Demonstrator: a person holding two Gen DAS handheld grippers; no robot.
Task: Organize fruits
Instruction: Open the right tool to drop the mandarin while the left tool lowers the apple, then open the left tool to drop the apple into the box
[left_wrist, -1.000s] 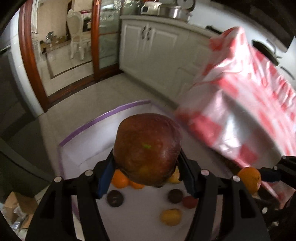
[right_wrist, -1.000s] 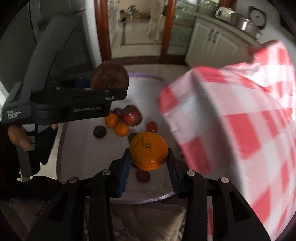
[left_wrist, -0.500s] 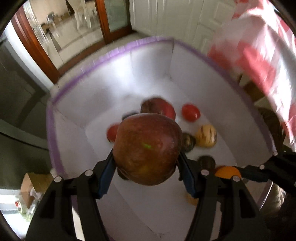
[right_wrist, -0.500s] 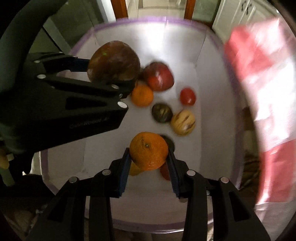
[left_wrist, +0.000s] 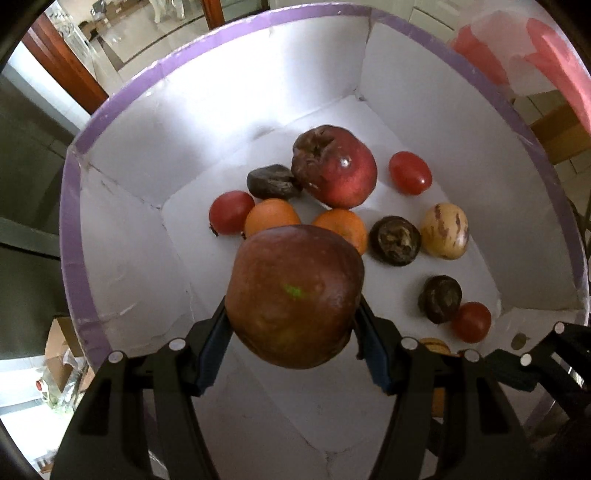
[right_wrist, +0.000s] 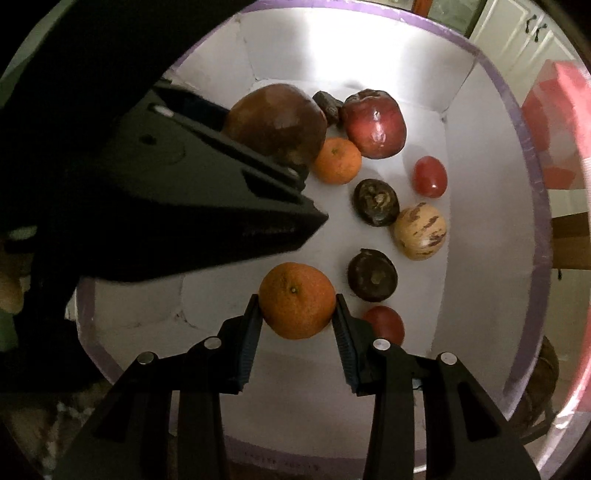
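lowering both loads into the white box: my left gripper clamped the brown apple above the oranges, my right gripper clamped a mandarin nearer me; judged best released low, onto bare floor.

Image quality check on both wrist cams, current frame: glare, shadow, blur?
Left wrist: sharp; glare blows out the box wall; the held apple is dim. Right wrist: darker, the left gripper silhouetted black, mild wall glare behind, the orange well lit. Both: strong fisheye curvature.
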